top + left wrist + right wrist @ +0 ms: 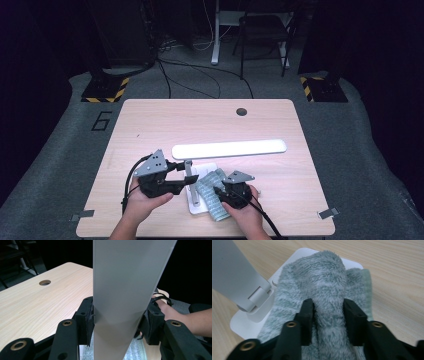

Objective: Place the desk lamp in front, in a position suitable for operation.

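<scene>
One desk lamp, one cloth, two grippers, one table point(150, 120).

Left: left gripper point(181, 176) is held in the person's left hand point(142, 200) and points toward the lamp's upright post point(190, 175). Its jaws are clamped on that post. The left gripper view shows this close up: the flat pale post point(125, 290) runs up between the two black pads point(88, 322), both pressing its edges. This view also shows the table's round cable hole point(45, 282) and the other forearm point(190, 317) beyond.

Centre: the desk lamp's long white light bar point(230, 148) lies level above the table, lit. Its white base plate point(197, 206) sits flat on the wood near the front edge.

Right: the striped pale-green cloth point(210, 192) lies partly on the base plate, partly on the table. The right gripper point(220, 192), in the right hand point(247, 212), is nose-down on it. The right gripper view shows what the high view cannot: a raised fold of the fluffy cloth point(329, 305) stands between the jaws, touching both pads. Whether they pinch it or only flank it I cannot tell. The post's hinge point(257, 298) sits just beside the cloth.
</scene>
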The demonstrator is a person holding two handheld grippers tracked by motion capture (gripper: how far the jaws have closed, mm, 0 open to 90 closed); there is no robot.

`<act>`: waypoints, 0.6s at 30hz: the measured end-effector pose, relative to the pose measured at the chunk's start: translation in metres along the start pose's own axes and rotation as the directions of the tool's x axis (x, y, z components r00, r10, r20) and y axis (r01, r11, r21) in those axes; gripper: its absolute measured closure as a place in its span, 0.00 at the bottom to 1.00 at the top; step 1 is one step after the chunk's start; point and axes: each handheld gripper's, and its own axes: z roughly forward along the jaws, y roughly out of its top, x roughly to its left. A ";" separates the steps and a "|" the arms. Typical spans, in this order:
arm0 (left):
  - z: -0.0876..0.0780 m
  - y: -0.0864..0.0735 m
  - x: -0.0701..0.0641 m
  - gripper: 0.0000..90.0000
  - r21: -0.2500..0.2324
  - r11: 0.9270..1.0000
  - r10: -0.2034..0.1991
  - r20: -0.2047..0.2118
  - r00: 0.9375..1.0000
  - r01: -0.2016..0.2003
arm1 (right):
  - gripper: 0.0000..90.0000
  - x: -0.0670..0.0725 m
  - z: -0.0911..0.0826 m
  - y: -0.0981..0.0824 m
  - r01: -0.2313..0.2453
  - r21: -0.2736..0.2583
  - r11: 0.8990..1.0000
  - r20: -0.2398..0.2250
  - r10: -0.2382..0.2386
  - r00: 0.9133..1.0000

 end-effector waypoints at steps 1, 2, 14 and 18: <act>0.000 0.000 0.000 0.57 0.001 1.000 0.004 0.001 1.000 -0.004 | 0.61 0.001 0.000 0.000 0.007 -0.009 1.000 0.005 -0.007 1.000; 0.000 0.000 0.000 0.57 -0.006 1.000 0.000 -0.001 1.000 0.000 | 0.57 0.002 -0.001 -0.001 0.013 -0.021 1.000 0.000 -0.013 1.000; 0.004 0.001 -0.002 0.58 -0.031 0.999 0.009 -0.013 1.000 -0.009 | 0.49 0.017 0.006 -0.015 0.122 -0.038 0.992 -0.011 -0.123 0.992; 0.004 0.001 -0.002 0.58 -0.032 0.999 0.010 -0.011 1.000 -0.010 | 0.67 0.017 0.006 -0.013 0.160 -0.036 0.986 -0.007 -0.161 0.987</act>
